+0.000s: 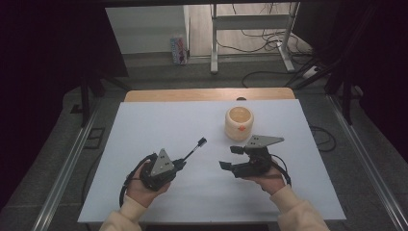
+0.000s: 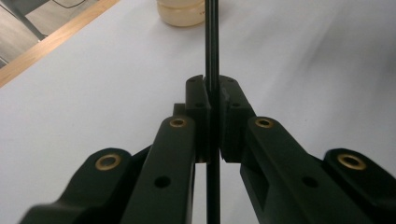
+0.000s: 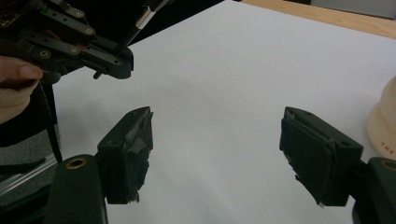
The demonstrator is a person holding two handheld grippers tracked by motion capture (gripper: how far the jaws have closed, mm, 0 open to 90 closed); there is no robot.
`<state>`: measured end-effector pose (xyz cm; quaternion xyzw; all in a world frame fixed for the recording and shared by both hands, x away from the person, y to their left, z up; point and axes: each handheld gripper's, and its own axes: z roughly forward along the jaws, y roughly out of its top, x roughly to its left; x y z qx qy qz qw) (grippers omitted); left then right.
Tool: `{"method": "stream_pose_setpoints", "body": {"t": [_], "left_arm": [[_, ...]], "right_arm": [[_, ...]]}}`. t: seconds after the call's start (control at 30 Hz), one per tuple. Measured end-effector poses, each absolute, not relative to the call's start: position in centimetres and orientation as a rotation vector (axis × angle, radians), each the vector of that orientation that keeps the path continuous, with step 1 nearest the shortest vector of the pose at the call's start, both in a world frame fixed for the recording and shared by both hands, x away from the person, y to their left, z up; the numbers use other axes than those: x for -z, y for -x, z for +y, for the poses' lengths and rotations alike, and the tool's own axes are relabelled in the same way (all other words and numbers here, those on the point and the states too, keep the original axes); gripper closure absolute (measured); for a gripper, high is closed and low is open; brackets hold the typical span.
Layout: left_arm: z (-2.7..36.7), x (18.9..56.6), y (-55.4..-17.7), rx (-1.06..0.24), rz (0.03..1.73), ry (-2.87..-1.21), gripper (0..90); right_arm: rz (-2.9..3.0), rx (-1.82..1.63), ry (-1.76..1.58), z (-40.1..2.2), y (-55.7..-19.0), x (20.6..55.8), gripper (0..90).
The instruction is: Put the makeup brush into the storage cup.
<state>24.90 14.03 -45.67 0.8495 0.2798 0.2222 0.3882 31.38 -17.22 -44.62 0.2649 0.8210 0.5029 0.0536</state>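
My left gripper is shut on a thin black rod that sticks out up and to the right and ends in a small dark head. In the left gripper view the rod runs straight between the closed jaws. My right gripper is held open just above the white sheet, nothing between its pads. A cream round jar with an orange mark on its side stands just beyond the right gripper; it shows at the top of the left gripper view and at the right edge of the right gripper view.
A white sheet covers most of the wooden table. Beyond the far edge are metal frame legs, cables on the floor and a small printed box. Metal rails run along both sides of the table.
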Motion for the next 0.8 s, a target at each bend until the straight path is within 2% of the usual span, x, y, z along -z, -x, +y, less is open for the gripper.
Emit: {"method": "stream_pose_setpoints", "body": {"t": [0.8], "left_arm": [[13.0,45.9,-25.0,-0.539,0.721,-2.121,85.0]], "right_arm": [[2.475,-1.615,-0.775,-15.7,-30.7,44.3,28.0]]}}
